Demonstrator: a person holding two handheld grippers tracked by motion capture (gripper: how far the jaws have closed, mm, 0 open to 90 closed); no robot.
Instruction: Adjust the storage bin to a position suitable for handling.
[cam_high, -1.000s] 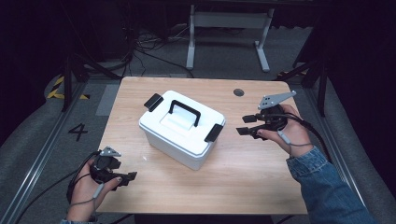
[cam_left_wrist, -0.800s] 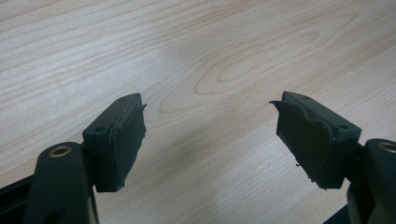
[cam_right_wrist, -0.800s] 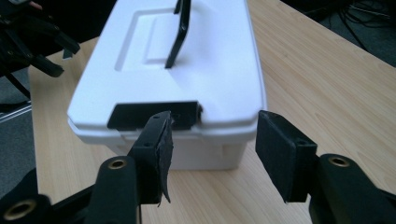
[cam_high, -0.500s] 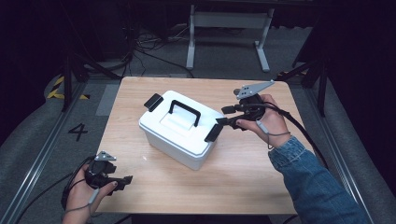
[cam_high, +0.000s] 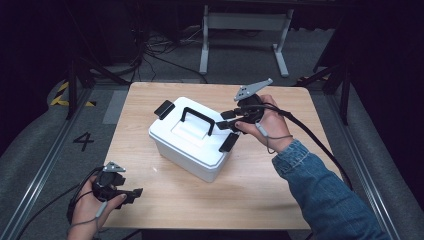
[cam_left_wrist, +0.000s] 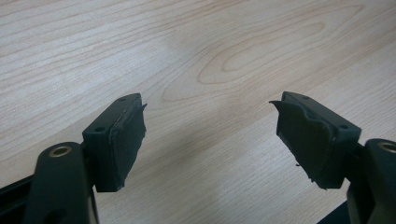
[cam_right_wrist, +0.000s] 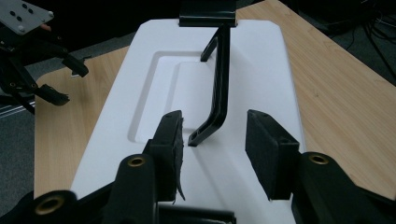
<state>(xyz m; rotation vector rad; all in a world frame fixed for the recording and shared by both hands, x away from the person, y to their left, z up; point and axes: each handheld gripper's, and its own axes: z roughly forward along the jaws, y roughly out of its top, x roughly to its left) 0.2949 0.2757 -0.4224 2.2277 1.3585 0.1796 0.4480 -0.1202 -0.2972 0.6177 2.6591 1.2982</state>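
Observation:
A white lidded box (cam_high: 186, 145) with a black handle (cam_high: 197, 118) stands in the middle of the wooden table (cam_high: 280, 180). A black latch sits at each end, the far one (cam_high: 164, 108) and the near one (cam_high: 228, 142). My right gripper (cam_high: 223, 120) hovers open over the lid's right end. In the right gripper view my right gripper (cam_right_wrist: 213, 119) has one jaw on each side of the near foot of the handle (cam_right_wrist: 219, 84), above the white lid (cam_right_wrist: 154, 107). My left gripper (cam_high: 134, 194) is open at the table's front left corner. In the left gripper view my left gripper (cam_left_wrist: 208, 102) is open over bare wood.
A dark floor surrounds the table, with a white metal stand (cam_high: 245, 30) behind it and cables on the floor. A black cable (cam_high: 320, 145) trails from the right gripper across the table's right side. The left hand's gripper (cam_right_wrist: 46, 70) shows far off in the right gripper view.
My right gripper has moved left from the table's right side to above the box's lid, at the handle's end. The left gripper has drifted slightly toward the front edge.

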